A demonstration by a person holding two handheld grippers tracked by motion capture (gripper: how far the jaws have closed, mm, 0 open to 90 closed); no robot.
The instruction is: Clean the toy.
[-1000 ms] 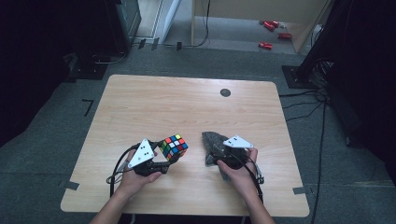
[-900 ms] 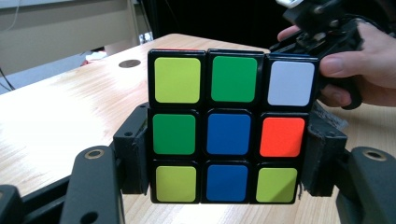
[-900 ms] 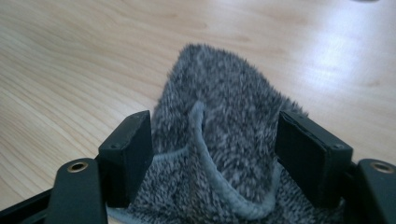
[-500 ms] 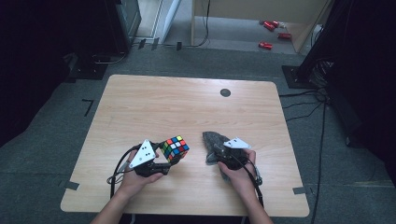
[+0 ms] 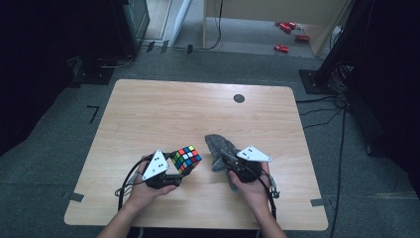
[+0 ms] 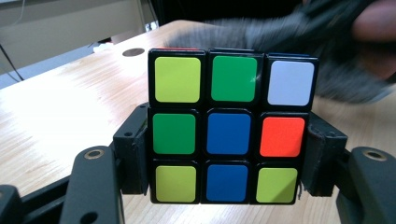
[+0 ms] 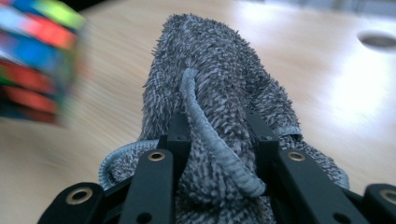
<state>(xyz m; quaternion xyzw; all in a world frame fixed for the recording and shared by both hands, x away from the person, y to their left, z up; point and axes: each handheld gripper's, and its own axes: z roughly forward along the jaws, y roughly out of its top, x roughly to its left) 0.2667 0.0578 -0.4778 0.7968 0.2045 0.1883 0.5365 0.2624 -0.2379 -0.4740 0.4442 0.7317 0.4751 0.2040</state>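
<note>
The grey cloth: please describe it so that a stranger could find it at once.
Look at the wooden table, near its front edge. The right gripper is shut on the grey cloth, just right of the colourful puzzle cube. It is the one soft, fuzzy grey thing there.

On the table [image 5: 163, 109], the cube [image 5: 186, 158] sits near the front edge, left of the cloth [image 5: 220, 147]. Cube and cloth lie close together, apart. A round hole [image 5: 239, 98] lies behind the cloth.
</note>
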